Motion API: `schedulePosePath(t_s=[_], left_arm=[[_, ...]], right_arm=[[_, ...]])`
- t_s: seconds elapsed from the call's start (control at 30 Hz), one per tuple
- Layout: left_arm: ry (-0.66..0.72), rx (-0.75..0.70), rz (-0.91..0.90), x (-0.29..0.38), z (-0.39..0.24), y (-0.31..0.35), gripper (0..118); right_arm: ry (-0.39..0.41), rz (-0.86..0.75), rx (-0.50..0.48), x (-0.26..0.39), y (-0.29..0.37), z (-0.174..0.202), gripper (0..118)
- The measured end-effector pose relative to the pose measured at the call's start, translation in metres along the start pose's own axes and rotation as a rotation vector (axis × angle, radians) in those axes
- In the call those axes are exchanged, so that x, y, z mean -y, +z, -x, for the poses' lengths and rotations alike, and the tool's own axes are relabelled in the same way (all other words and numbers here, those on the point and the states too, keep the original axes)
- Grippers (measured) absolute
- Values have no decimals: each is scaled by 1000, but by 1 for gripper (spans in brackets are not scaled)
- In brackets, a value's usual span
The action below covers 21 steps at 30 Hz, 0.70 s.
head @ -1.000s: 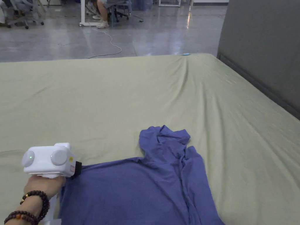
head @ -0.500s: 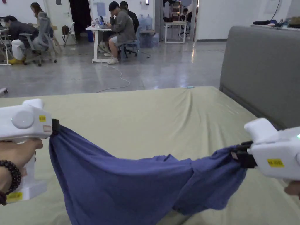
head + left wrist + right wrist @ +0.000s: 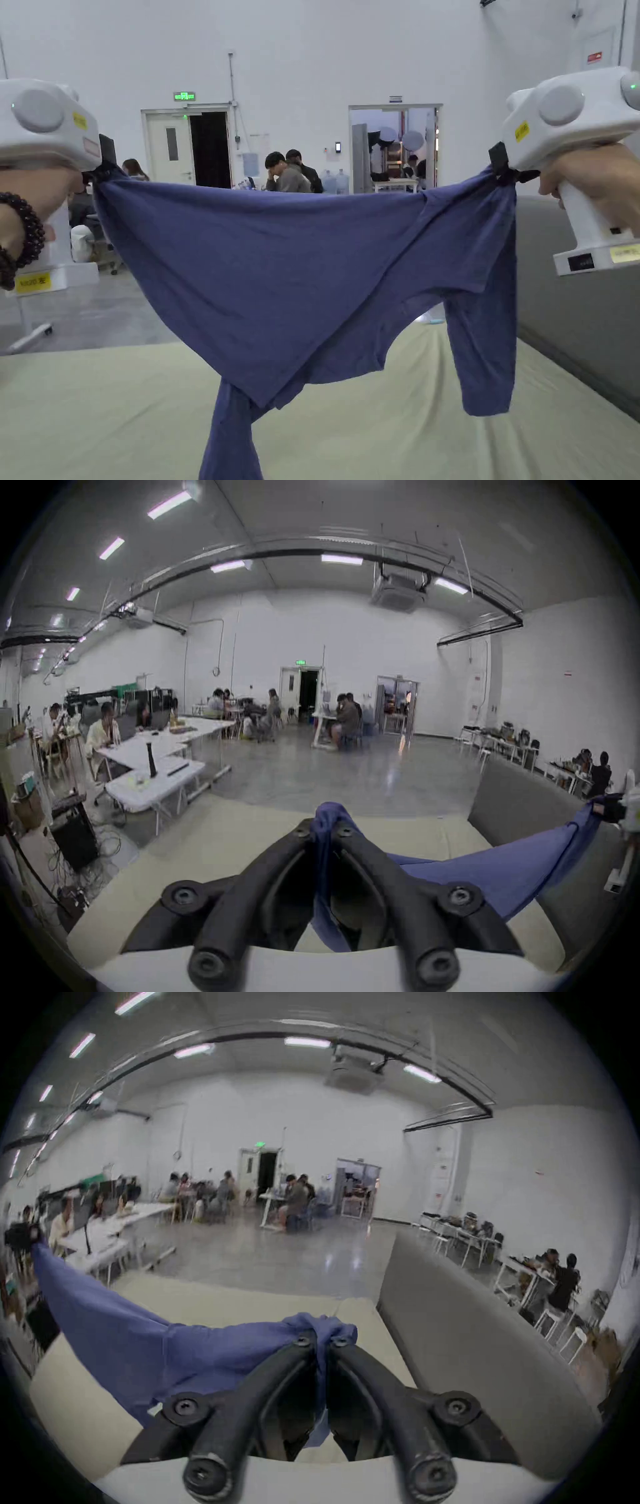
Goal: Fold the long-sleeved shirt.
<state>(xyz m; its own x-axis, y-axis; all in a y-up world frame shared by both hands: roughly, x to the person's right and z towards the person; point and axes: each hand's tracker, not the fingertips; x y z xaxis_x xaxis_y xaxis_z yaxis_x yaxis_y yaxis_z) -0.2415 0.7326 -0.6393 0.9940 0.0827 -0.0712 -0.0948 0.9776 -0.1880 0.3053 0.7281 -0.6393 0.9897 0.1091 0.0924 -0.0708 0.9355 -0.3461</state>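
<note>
We see a wide bed (image 3: 94, 406) covered in a pale green sheet, with a grey headboard (image 3: 575, 325) running along its right edge. Above the bed hangs the blue long-sleeved shirt (image 3: 281, 269), stretched out in the air between our two grippers, its upper edge sagging a little in the middle. One sleeve (image 3: 481, 350) droops free below the right end of the shirt. Another length of cloth (image 3: 231, 437) trails down near the middle toward the near edge of the bed; we cannot tell whether it touches the sheet.

Our left gripper (image 3: 103, 164) is held high over the left side of the bed, its jaws pressed together on a bunched corner of the shirt; in the left gripper view (image 3: 323, 831) the blue cloth is pinched between both tips and pokes out beyond them. Our right gripper (image 3: 500, 167) is held at about the same height near the headboard, and in the right gripper view (image 3: 322, 1342) its jaws are likewise clamped on a wad of the cloth.

Beyond the far edge of the bed, people (image 3: 290, 174) sit at tables in a large white room.
</note>
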Motion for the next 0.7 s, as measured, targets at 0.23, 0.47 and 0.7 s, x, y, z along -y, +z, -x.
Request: schedulePosePath(t_s=[0.23,0.47,0.7], left_arm=[[45,29,-4,6,-7,-11,0],[44,8,202,133,0,-49,0],[32,-5,453,307,6,-65,0]], right_arm=[[-71,15,6,11,-16,-14,1],[-79,181,-48,140,-68,-6,1],[-80,357,-69,315,-112,17,1]])
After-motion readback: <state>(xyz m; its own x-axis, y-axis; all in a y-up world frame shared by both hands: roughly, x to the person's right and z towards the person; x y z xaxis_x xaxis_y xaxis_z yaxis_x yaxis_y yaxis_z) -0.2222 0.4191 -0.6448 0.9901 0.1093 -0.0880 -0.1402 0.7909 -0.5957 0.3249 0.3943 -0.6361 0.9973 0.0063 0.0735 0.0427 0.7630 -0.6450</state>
